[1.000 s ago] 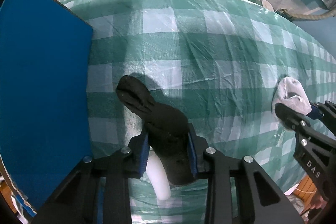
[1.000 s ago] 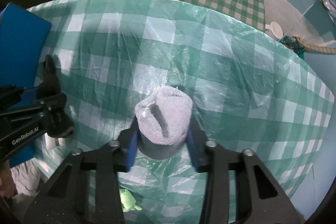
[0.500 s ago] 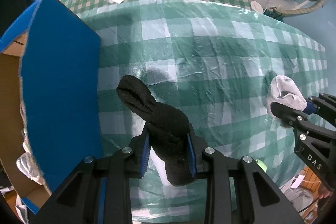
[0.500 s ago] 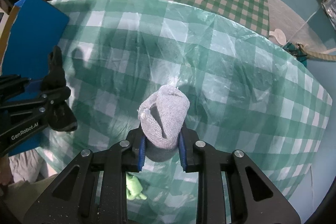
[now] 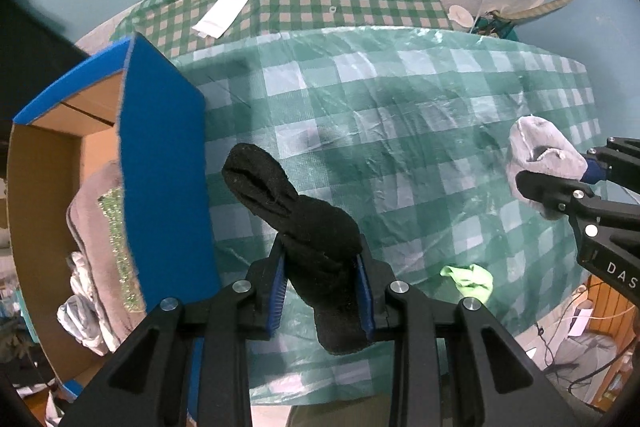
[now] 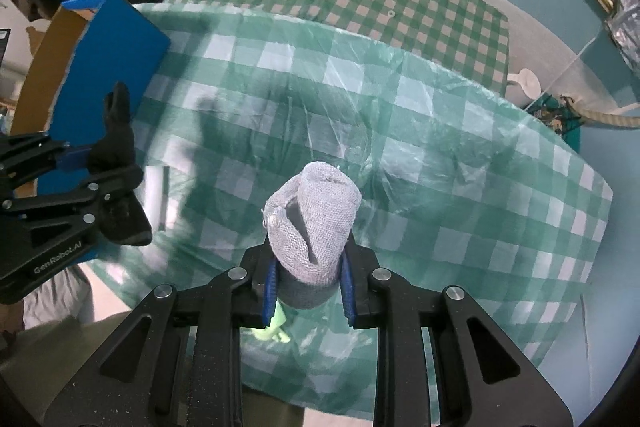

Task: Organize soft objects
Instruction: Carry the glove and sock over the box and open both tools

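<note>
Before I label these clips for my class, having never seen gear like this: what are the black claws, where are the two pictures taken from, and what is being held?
No robot here: a person carries a two-finger gripper in each hand, and each has a wide-angle camera looking along its fingers.

The left wrist view shows the left gripper shut on a black sock. The right wrist view shows the right gripper shut on a grey sock. Each gripper also appears at the edge of the other's picture.

Below lies a green checked plastic cover with a small bright green item on it. Beside it stands a blue cardboard box with fabric things inside.
</note>
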A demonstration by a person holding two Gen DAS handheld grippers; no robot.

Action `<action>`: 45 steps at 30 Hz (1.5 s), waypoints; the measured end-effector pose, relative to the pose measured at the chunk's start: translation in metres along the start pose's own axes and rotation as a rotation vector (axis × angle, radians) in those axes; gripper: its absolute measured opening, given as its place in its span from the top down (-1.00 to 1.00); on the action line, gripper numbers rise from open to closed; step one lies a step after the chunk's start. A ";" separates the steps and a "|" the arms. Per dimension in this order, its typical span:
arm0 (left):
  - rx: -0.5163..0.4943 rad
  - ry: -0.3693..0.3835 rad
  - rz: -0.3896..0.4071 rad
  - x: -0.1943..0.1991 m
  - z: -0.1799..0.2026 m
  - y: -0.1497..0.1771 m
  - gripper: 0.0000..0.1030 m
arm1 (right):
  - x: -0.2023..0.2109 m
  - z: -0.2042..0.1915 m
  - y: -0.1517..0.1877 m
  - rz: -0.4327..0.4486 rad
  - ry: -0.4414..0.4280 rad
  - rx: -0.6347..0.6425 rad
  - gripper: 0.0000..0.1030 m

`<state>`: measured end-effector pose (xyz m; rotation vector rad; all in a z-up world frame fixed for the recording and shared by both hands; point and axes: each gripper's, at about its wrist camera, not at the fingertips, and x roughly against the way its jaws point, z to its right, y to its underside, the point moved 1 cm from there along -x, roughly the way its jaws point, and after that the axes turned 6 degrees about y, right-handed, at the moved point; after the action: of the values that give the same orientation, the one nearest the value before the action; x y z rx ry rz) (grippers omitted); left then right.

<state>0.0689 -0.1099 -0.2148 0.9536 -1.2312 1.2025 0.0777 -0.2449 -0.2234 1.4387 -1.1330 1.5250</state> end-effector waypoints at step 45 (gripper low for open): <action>0.296 -0.003 0.127 0.102 -0.120 0.069 0.41 | 0.080 -0.171 -0.066 0.108 -0.110 0.331 0.54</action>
<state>0.0150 0.0329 -0.1355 1.1053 -1.1491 1.5139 0.0732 -0.0660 -0.1329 1.7222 -1.0730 1.7921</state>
